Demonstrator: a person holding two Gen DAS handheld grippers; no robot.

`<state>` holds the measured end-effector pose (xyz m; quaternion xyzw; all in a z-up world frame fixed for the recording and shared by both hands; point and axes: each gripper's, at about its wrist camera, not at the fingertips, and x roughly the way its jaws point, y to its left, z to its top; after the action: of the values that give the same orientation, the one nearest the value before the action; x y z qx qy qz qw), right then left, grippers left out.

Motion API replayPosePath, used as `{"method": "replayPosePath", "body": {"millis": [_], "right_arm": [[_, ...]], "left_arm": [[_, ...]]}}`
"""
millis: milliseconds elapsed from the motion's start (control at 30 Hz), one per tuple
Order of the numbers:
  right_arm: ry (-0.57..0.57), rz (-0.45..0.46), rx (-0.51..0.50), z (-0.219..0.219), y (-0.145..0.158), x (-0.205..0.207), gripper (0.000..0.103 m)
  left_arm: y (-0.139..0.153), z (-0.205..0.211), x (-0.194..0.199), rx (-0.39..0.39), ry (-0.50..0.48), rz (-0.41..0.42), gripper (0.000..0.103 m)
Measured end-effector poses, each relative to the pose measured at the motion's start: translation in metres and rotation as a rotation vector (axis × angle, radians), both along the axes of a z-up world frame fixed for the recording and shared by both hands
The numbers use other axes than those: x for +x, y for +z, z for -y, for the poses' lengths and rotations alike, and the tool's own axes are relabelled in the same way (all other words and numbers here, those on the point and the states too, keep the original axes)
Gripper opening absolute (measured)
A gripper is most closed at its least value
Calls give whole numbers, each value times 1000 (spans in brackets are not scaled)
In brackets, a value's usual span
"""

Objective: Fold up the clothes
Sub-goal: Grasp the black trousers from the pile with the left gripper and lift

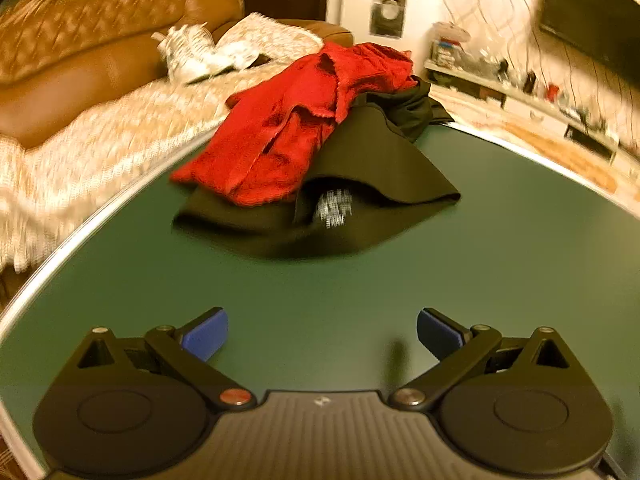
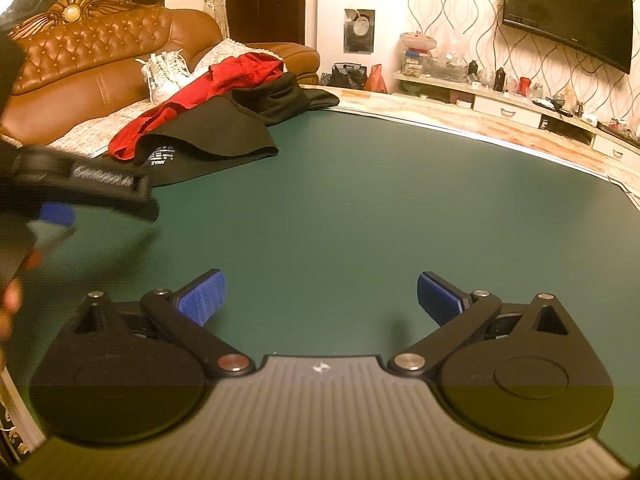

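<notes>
Clothes lie in a heap at the far side of the green table [image 1: 500, 240], close to its metal-edged rim: a red garment [image 1: 296, 120] is draped over a black garment [image 1: 360, 184] whose white printed label [image 1: 334, 208] faces up from a fold, and a second dark piece [image 1: 412, 108] is bunched behind them, right at the table's edge. The heap is unfolded and rumpled.

In its own view, the left gripper [image 1: 322, 334] has its jaws spread wide, the two blue pads [image 1: 206, 338] well apart with only bare tabletop between them. It holds nothing and touches nothing; the pile sits ahead of it, apart from the fingertips. It points level across the table toward the clothes, a little above the surface.

The right gripper [image 2: 320, 298] is likewise wide open and empty, its blue pads [image 2: 204, 296] over bare green surface. From here the pile [image 2: 208, 128] lies well away to the upper left. The left gripper's body [image 2: 80, 184] shows blurred at the left edge of this view, beside the right one and nearer the clothes, with part of the person's hand [image 2: 12, 300] below it.

Behind the table stands a brown leather sofa [image 2: 92, 64] with a pale cover and a pair of white sneakers [image 2: 164, 72] on it. A television [image 2: 568, 12] hangs on the patterned wall above a low cabinet [image 2: 520, 108].
</notes>
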<state>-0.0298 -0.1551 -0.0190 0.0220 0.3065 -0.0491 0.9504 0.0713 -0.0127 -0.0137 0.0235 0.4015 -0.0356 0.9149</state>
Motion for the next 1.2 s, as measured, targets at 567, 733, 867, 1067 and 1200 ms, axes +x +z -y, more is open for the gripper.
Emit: {"method": "replayPosePath", "body": {"millis": [567,733,867,1067,1200], "right_arm": [[2,9,29,4,0,-2,103],[4,12,31,4,1,-2,103],[7,11,36,4,1,-2,103],[9,-3,39,4,1,-3,103],[-1,-15,33,2,1,-3,103]], "left_arm": [[-3,28,75,167,-125,36,4],[19,10,65,67,-150,43,2],[60,1,36,-5,-226,95,2],[138,-17,20,-129,-268,193,2],[202,-20,19,-148,-294,287,2]]}}
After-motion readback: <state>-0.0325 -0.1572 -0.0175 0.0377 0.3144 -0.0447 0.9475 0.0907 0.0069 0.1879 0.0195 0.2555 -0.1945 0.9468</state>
